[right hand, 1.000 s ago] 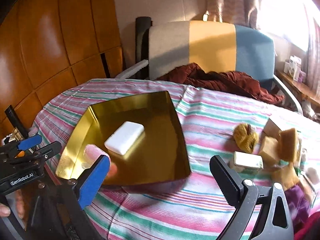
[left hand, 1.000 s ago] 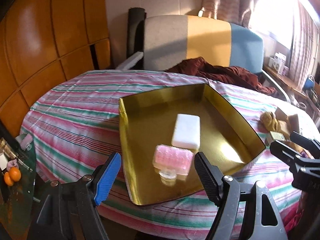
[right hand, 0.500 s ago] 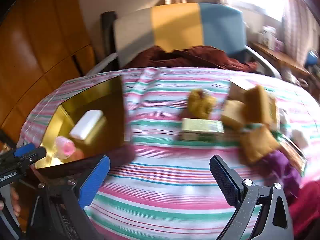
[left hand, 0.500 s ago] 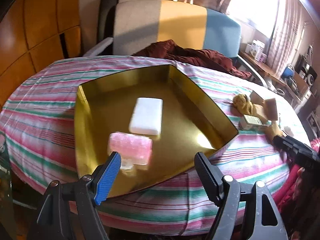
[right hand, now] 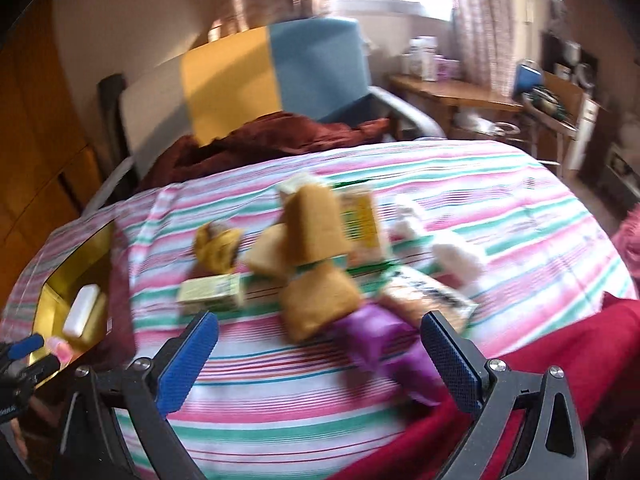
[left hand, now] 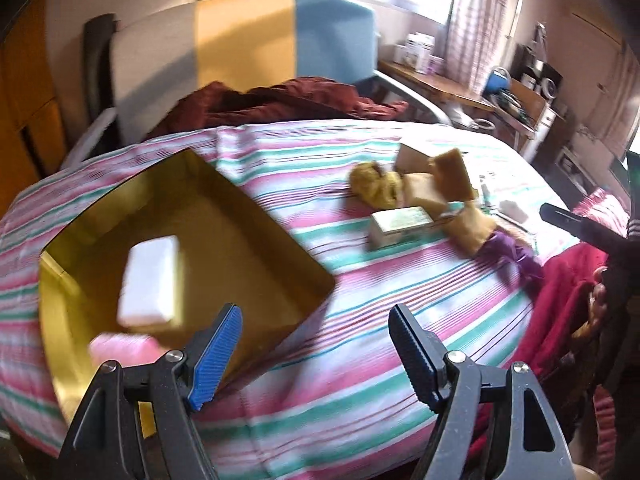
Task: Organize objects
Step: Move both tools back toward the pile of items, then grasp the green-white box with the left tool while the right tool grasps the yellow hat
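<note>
Both grippers hang released, nothing between their jaws. The left gripper [left hand: 314, 354] sits above the gold tray's [left hand: 256, 216] near corner; a white bar [left hand: 150, 280] and pink item [left hand: 120, 350] lie inside. From the right gripper [right hand: 318, 360], the loose pile (blurred) lies at twelve o'clock: small green box [right hand: 212, 292], tan blocks [right hand: 316, 304], purple wrapper [right hand: 380, 344].

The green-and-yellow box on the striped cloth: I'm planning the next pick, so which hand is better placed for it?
Probably right. The right tool is open with the box just ahead; the left tool, also open, sits by the gold tray, farther from it.
</note>
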The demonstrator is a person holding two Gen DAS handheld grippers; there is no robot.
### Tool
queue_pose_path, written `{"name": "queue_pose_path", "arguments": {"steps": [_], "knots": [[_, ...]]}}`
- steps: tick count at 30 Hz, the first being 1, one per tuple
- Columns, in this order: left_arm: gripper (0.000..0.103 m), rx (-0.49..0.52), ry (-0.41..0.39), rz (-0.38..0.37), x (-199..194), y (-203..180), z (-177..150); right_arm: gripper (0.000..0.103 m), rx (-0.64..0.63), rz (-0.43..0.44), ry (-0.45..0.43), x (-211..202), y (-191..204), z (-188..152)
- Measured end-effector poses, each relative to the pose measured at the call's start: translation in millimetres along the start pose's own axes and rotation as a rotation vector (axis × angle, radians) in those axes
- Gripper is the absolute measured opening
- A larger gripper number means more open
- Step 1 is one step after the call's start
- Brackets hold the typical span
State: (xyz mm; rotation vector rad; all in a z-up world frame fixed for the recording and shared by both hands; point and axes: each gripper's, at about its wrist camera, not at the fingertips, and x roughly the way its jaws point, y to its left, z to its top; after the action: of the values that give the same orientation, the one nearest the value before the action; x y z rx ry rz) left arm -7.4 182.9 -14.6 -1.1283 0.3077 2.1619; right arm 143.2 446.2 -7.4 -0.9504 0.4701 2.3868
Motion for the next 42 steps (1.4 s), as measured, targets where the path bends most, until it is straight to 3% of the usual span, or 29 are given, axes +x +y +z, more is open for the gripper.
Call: {"name": "queue_pose_path", "arguments": {"steps": [6, 11, 15, 19, 23, 27, 29, 32, 42], "knots": [[0.081, 0.045, 0.046, -0.081, 32.6, -45.2, 38.7, 0.102, 0.057, 0.03, 0.0, 4.0, -15.4, 2.4], [0.085, 0.01, 0.138, -0.093, 77.3, -68.5, 63.0, 0.102, 0.109, 0.103, 0.013, 7.6, -26.0, 0.9], [0.089, -0.062, 0.229, -0.058, 117.9, -73.5, 74.6, 0.103, 0.122, 0.132, 0.005, 6.7, -27.4, 0.2], [0.09, -0.17, 0.268, -0.047, 142.6, -69.3, 81.9, 0.103, 0.115, 0.155, 0.008, 7.3, -26.2, -0.1], [0.101, -0.198, 0.294, -0.041, 159.2, -73.2, 85.2, 0.103, 0.108, 0.173, 0.013, 8.2, -25.0, 0.1], [0.101, -0.21, 0.313, -0.022, 175.6, -75.8, 83.8, 0.103, 0.112, 0.184, 0.013, 8.1, -25.8, -0.5], [0.093, -0.217, 0.335, 0.0, 184.0, -73.0, 79.7, 0.103, 0.115, 0.186, 0.012, 8.2, -26.3, -0.8], [0.08, -0.185, 0.282, 0.005, 178.0, -70.6, 76.0, 0.103, 0.115, 0.188, 0.013, 8.8, -26.8, -0.6], [0.079, -0.109, 0.167, -0.089, 114.1, -49.6, 45.3, 0.103, 0.111, 0.172, 0.059, 16.7, -25.0, 4.6]]}}
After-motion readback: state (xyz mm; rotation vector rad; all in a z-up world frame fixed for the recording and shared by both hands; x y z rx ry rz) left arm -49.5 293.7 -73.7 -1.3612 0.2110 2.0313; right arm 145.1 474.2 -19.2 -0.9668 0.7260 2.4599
